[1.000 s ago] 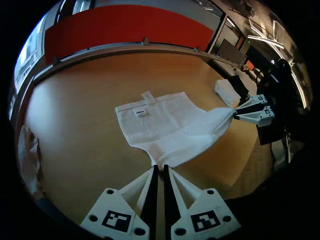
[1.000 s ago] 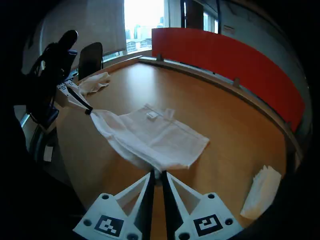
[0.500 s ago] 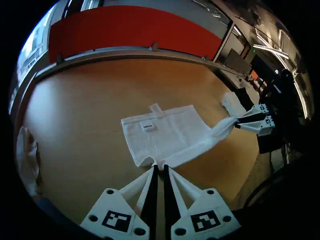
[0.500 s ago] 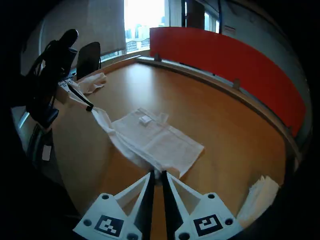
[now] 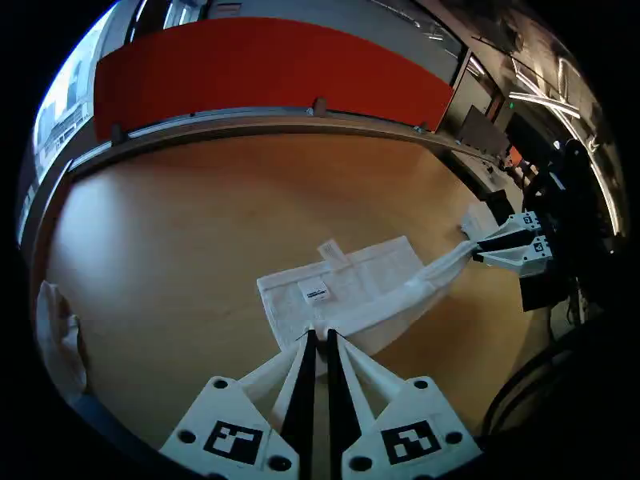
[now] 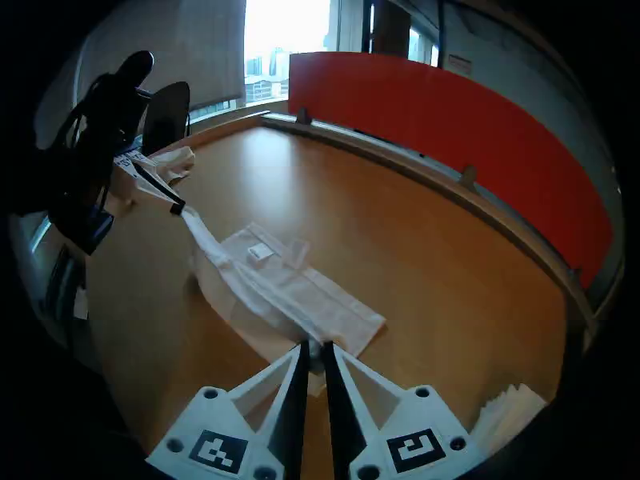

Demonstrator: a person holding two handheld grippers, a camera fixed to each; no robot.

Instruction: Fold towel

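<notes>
My left tool [image 5: 318, 336] and right tool [image 6: 314, 346] each pinch a towel [image 5: 352, 284] corner, holding one edge taut; the rest anchors on the table [image 5: 184, 216] for folding.

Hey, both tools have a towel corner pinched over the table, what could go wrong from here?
1. The left tool and right tool each pinch just a corner of the towel, pulled taut between them; a corner might slip out.
2. That lifted edge looks bunched into a rope, so the fold may land creased.
3. The rest lies on the table; pulling could drag it askew.
</notes>
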